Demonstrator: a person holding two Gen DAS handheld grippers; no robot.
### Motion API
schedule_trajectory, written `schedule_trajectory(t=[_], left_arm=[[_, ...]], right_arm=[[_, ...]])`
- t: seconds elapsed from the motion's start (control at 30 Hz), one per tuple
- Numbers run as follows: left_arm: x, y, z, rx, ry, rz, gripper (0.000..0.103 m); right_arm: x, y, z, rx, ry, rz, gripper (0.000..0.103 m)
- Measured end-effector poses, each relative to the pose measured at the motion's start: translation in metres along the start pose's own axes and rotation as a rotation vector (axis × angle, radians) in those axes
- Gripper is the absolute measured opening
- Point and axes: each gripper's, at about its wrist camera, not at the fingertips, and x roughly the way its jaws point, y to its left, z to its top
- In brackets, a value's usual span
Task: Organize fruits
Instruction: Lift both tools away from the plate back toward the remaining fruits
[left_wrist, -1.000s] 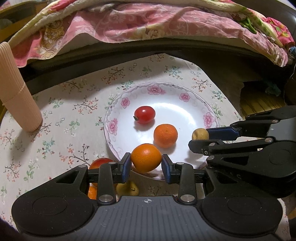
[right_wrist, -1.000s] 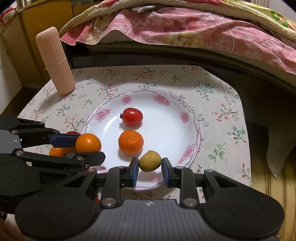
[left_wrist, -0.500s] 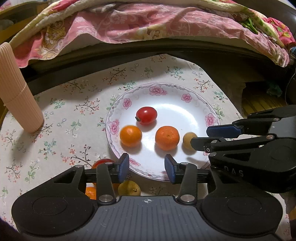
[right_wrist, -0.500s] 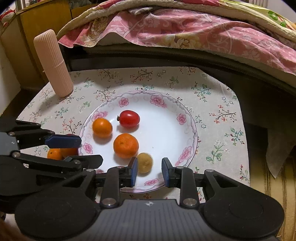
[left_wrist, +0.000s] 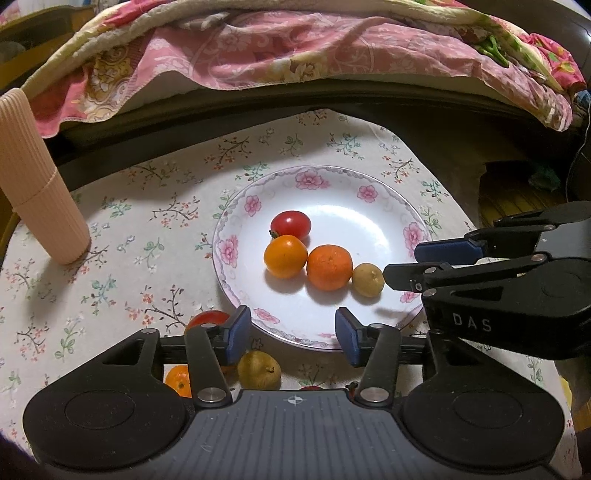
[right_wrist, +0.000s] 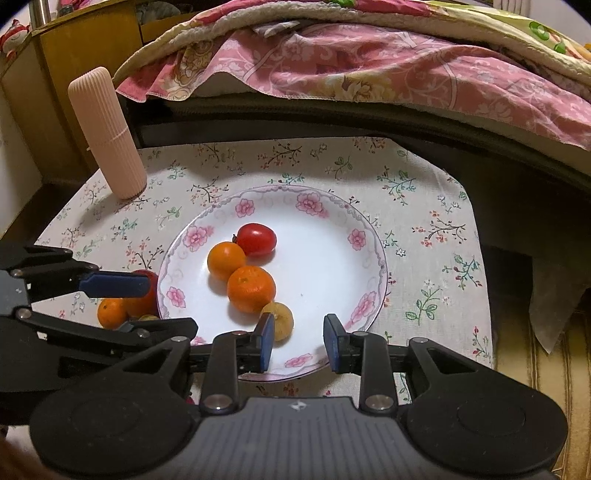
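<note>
The left gripper (left_wrist: 293, 329) is matte black plastic, its two fingers faced with blue pads (left_wrist: 239, 328). Silver screw heads cap each finger link toward 6 o'clock, above a ribbed dark grey deck bearing a small white crosshair mark and flanked by two round black discs. The right gripper (right_wrist: 298, 342) has the same build: black links, blue pads (right_wrist: 266, 341), silver screws, ribbed deck with a small white emblem. Seen side-on at 3 o'clock in the left view, its body carries pale letters "DAS"
</note>
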Motion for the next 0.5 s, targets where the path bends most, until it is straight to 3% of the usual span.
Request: schedule_trajectory(t=[0.5], left_arm=[[-0.015,0.003,-0.011,0.028,0.001,0.001,0.064]], right_arm=[[-0.003,0.013,-0.008,-0.031,0.024,0.034,0.033]])
